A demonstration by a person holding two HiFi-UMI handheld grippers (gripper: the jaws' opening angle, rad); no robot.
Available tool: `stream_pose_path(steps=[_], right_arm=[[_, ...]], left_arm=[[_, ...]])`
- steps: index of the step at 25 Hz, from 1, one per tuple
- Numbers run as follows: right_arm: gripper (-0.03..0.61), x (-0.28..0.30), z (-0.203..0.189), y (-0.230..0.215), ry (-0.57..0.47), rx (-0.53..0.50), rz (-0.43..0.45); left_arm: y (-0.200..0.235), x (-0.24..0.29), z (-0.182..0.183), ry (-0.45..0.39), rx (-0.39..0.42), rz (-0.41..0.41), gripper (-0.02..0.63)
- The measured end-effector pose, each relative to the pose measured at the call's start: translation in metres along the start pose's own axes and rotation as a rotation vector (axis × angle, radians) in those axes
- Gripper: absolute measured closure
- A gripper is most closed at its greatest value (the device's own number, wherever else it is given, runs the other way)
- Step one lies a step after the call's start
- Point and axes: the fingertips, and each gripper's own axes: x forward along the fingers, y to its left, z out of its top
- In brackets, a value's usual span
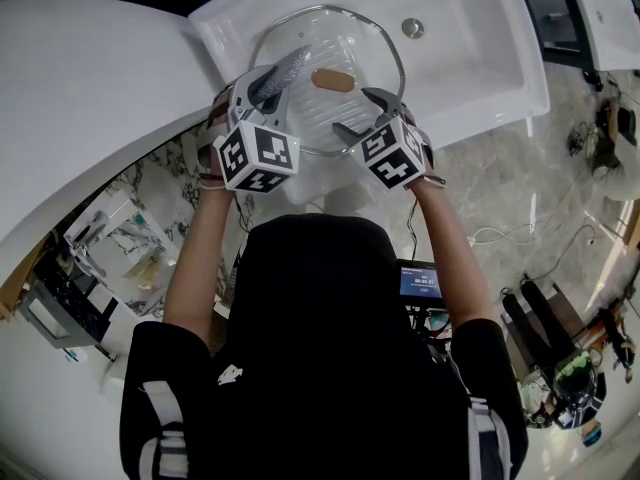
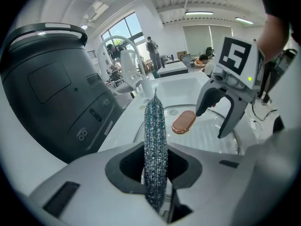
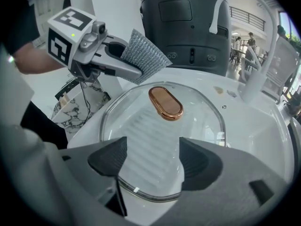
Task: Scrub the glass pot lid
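A round glass pot lid (image 1: 325, 78) with a copper handle (image 1: 332, 79) lies in the white sink (image 1: 480, 58). My left gripper (image 1: 268, 86) is shut on a grey mesh scrubber (image 1: 283, 72), held just above the lid's left edge. In the left gripper view the scrubber (image 2: 155, 145) stands upright between the jaws, with the lid (image 2: 207, 133) beyond it. My right gripper (image 1: 360, 113) hovers open over the lid's near right edge. In the right gripper view its jaws stand wide apart, with the lid (image 3: 155, 135) and handle (image 3: 165, 102) ahead and nothing between them.
A white faucet (image 3: 254, 41) arches over the far side of the sink, with the drain (image 1: 412, 27) behind the lid. A large dark appliance (image 3: 188, 18) stands close beside the sink. Marble floor, cables and equipment (image 1: 560, 348) lie to my right.
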Motion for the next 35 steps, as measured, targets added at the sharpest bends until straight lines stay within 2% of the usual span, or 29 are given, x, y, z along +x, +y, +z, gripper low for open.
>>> stream_pose_path(steps=[6, 14, 21, 35], right_arm=[[0.255, -0.001, 0.000, 0.000, 0.000, 0.000, 0.002], [0.253, -0.001, 0.001, 0.002, -0.002, 0.001, 0.000], [0.253, -0.001, 0.001, 0.001, -0.007, -0.001, 0.000], [0.253, -0.002, 0.001, 0.000, -0.012, -0.002, 0.003]], left_arm=[[0.005, 0.012, -0.001, 0.044, 0.027, 0.004, 0.541], [0.003, 0.022, -0.004, 0.077, 0.135, 0.017, 0.541], [0.000, 0.030, -0.009, 0.099, 0.185, 0.019, 0.541], [-0.010, 0.032, -0.012, 0.097, 0.234, -0.009, 0.541]])
